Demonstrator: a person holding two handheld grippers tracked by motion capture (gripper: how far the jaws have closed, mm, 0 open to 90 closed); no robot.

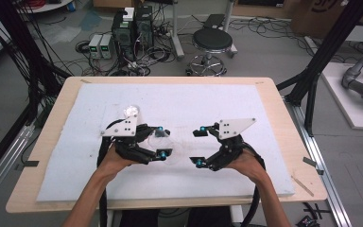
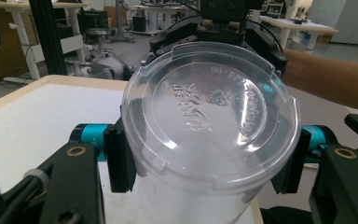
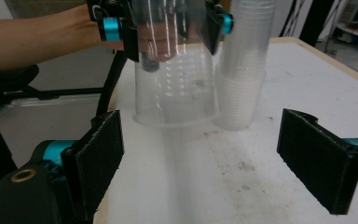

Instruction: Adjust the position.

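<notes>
Lidded clear cup [image 2: 205, 140] sits clamped in the left gripper [image 1: 161, 141] beside the cup stack [image 3: 242, 65], right gripper [image 1: 199, 147] gaping empty, so lid's probably on; setting it down looks next.

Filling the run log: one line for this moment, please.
left gripper: shut on lidded cup | right gripper: open, empty | cup stack: on table

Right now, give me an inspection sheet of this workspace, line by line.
Surface: white mat on a wooden table, stained in places.
Job's things: clear lidded cup standing on the mat; stack of clear cups beside it.
Clutter: nothing seen.
Grippers: left gripper shut on the lidded cup; right gripper open, empty.
Cables: black cable trailing from the right gripper.
Surroundings: stool, computer towers, floor wiring.
</notes>
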